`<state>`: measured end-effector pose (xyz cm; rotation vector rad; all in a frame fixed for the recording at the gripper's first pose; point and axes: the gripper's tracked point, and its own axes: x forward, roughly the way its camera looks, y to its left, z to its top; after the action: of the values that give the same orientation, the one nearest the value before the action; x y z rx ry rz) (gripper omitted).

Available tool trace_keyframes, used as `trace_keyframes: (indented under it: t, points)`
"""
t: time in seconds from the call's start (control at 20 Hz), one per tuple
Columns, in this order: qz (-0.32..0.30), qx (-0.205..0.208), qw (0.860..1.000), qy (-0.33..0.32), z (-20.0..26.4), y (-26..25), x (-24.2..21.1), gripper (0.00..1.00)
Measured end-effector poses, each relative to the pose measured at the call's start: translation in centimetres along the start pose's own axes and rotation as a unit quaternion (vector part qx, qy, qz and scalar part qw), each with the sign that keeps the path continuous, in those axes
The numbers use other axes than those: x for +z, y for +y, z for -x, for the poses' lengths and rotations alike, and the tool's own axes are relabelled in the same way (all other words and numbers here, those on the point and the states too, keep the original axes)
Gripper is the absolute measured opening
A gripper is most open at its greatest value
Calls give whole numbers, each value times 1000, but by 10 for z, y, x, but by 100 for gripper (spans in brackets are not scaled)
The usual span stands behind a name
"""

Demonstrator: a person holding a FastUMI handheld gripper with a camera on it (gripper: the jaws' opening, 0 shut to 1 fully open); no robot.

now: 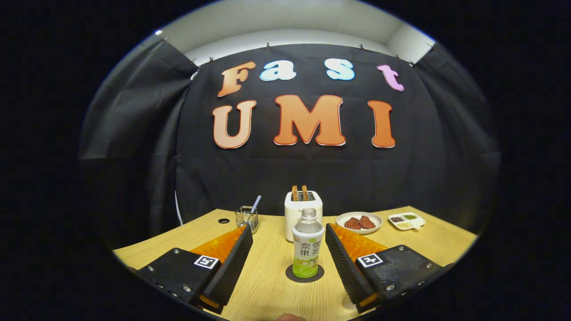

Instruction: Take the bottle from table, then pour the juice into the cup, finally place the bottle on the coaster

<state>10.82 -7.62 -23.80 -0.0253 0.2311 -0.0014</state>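
Both fingers of the gripper (pixel 289 254) stand wide apart, touching nothing. Between them, slightly ahead, the bottle (pixel 308 249) stands upright on the dark coaster (pixel 304 274) on the table (pixel 267 285). By this, the placing step looks finished; what remains is backing straight out without brushing the bottle.

I see a white toaster (pixel 303 213) at the back of my wooden table (pixel 276 276), two slices of toast (pixel 299 192) standing in its slots. Left of the toaster sits a wire holder (pixel 247 217) with a straw (pixel 256 204). Right of the toaster lie a plate of meat (pixel 359 222) and, farther right, a small divided dish (pixel 406 220).
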Motion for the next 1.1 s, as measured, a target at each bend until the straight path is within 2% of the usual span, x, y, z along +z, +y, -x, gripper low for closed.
trace_keyframes:
  t: [0.3, 0.8, 1.1]
  points:
    - [33, 49, 998, 13, 55, 66, 46, 98]
    - [1, 34, 996, -83, 125, 90, 121, 98]
    - [3, 34, 995, -98, 133, 90, 124, 98]
